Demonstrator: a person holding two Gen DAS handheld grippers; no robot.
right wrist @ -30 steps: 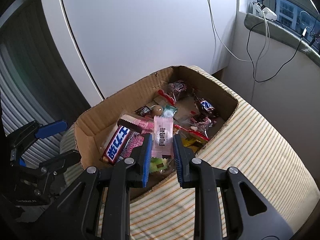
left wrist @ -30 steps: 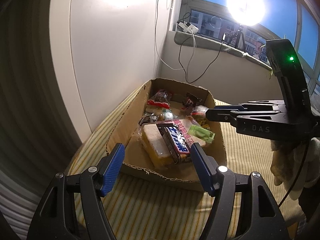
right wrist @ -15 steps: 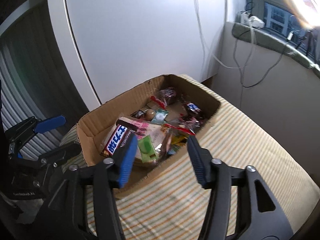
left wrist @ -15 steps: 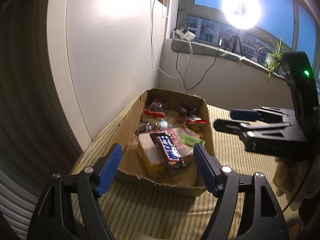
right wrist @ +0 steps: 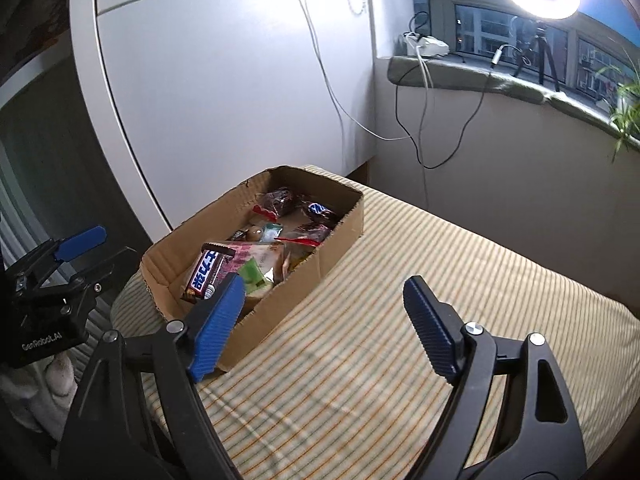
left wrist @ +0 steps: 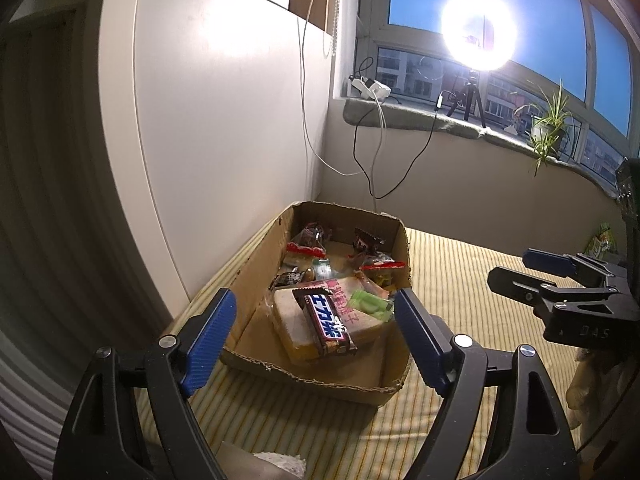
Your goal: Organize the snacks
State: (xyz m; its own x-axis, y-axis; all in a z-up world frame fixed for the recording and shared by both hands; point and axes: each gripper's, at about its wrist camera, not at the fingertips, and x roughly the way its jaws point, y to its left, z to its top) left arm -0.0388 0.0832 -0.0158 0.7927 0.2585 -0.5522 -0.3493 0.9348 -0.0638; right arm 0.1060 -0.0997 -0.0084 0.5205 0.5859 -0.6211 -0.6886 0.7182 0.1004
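Observation:
A cardboard box (left wrist: 256, 264) (right wrist: 344, 236) sits on a striped tablecloth and holds several wrapped snacks. A brown chocolate bar with blue lettering (left wrist: 326, 322) (right wrist: 204, 272) lies on top of a pink-wrapped pack (left wrist: 352, 310), next to a small green packet (left wrist: 370, 304) (right wrist: 252, 274). My left gripper (left wrist: 314, 338) is open and empty, held just before the box's near end. My right gripper (right wrist: 324, 322) is open and empty, above the cloth to the right of the box; it also shows in the left wrist view (left wrist: 520, 266).
A white cabinet (right wrist: 224, 92) stands behind the box. The striped table (right wrist: 440, 300) stretches right. A window sill with cables, a ring light on a tripod (left wrist: 476, 36) and a plant (left wrist: 550, 128) runs along the back. A green packet (left wrist: 600, 242) lies far right.
My right gripper opened, let the pink packet drop into the box, and drew back to the right. My left gripper pulled back a little from the box, still open.

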